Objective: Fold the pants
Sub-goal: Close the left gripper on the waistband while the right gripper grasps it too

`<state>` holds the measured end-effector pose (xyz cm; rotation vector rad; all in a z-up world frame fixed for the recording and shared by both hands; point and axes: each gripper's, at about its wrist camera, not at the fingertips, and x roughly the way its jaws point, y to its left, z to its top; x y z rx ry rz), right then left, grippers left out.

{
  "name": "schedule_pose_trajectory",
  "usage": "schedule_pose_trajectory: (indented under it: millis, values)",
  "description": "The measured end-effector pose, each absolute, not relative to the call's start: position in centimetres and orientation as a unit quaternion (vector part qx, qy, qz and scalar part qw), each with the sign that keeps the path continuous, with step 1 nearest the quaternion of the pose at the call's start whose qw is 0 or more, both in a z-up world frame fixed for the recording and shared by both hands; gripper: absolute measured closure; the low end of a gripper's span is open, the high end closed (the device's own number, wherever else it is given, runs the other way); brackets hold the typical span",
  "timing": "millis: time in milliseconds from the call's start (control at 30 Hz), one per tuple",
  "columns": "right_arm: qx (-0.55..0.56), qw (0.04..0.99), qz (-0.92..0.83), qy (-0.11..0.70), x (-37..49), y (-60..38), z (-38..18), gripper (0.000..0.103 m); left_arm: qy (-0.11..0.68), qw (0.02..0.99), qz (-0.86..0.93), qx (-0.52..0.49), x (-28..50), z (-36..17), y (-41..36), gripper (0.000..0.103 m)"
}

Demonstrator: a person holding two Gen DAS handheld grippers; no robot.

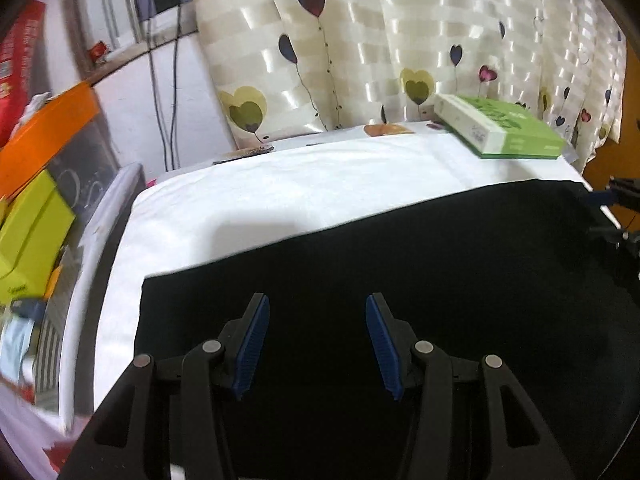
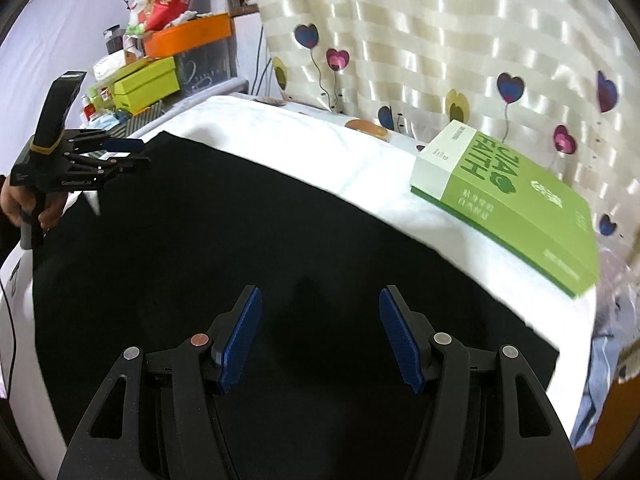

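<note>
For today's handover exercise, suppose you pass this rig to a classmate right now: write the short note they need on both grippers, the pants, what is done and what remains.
Left gripper: open, empty, above the left part of the black pants.
Right gripper: open, empty, above the right part.
Pants: spread flat on the white cloth; the green box sits on the cloth beyond them, apart from the fabric.
Done: the pants appear laid out smooth; how many folds are in cannot be told.
Left: grip an edge with both grippers and fold.
</note>
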<state>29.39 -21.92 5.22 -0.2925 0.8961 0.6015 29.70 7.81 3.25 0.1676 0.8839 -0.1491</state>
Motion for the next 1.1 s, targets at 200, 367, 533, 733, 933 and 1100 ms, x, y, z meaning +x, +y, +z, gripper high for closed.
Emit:
schedule_pose_trajectory:
  millis: [200,367,533,733,933,1100]
  values:
    - [-0.152,0.834,0.290,0.443,34.4,-22.0,3.4,0.041,0.438,0.891,-0.081,0.090,33.8,1.7,8.1,0.050]
    - [-0.150,0.821,0.302,0.460,37.5,-22.4,1.9,0.041,0.446,0.883,-0.107,0.098,36.4,0.5,7.5,0.044]
    - [-0.147,0.810,0.318,0.470,38.6,-22.8,0.9,0.041,0.447,0.880,-0.125,0.101,37.6,-0.3,7.6,0.035]
    - [-0.146,0.802,0.332,0.474,38.5,-23.1,0.9,0.041,0.449,0.876,-0.151,0.087,37.6,-0.6,8.1,0.033]
    - [-0.159,0.794,0.344,0.476,37.8,-23.2,1.4,0.093,0.452,0.873,-0.159,0.086,37.5,-0.5,7.8,0.043]
    - [-0.195,0.802,0.333,0.457,36.7,-22.5,1.8,0.093,0.447,0.869,-0.183,0.105,36.7,-0.1,6.2,0.094]
